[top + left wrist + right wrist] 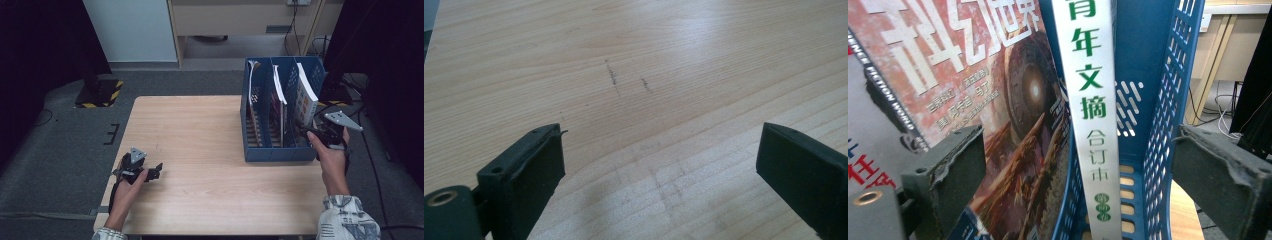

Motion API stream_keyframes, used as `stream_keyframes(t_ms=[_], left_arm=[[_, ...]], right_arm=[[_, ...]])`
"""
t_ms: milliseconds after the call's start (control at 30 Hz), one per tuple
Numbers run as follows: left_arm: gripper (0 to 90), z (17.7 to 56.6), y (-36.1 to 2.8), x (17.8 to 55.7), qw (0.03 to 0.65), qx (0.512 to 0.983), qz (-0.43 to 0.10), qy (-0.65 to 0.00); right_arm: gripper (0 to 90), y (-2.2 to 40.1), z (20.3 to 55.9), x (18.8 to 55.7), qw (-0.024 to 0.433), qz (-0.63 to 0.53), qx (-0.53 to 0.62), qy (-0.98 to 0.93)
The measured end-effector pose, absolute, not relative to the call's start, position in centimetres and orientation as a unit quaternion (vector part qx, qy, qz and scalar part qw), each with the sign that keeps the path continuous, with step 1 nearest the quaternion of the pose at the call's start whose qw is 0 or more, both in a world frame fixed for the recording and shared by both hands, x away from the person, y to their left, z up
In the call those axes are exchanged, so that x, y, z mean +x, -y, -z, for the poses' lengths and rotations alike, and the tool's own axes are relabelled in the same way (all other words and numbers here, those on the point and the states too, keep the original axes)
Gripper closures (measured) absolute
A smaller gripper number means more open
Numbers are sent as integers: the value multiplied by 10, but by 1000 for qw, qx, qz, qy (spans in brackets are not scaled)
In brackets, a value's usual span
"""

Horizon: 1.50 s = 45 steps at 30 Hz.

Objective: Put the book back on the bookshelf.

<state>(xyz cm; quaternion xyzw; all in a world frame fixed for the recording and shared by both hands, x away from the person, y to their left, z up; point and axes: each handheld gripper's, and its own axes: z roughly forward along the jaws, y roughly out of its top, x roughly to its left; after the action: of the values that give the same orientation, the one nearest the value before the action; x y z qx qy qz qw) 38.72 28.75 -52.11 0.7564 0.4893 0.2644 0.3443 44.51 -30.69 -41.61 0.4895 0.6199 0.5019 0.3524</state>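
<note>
On the pale wood-grain table (pixel 200 125), both hand-held grippers gape, the right hand-held gripper (pixel 311 132) facing a white-spined book (pixel 1091 100).

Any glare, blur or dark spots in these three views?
High view: table evenly lit, surroundings fall to near black at both sides. Left gripper view: soft sheen on the wood, fingers slightly soft, grain sharp. Right gripper view: white book spine sharp and bright, magazine cover readable, fingers soft.

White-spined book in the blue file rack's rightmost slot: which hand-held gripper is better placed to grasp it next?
Right. The right hand-held gripper is open with the white-spined book between its jaws, at the blue plastic file rack. The left hand-held gripper rests open over bare wooden table, far from it.
</note>
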Motion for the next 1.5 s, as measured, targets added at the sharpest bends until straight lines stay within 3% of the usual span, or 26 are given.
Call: stream_keyframes(t_ms=[800,1500], left_arm=[[48,522,-287,387,341,759,-263,-489],[28,532,-281,392,317,774,-237,-493]], right_arm=[[79,287,418,410,342,-519,465,-631],[81,238,420,399,314,-524,421,-670]])
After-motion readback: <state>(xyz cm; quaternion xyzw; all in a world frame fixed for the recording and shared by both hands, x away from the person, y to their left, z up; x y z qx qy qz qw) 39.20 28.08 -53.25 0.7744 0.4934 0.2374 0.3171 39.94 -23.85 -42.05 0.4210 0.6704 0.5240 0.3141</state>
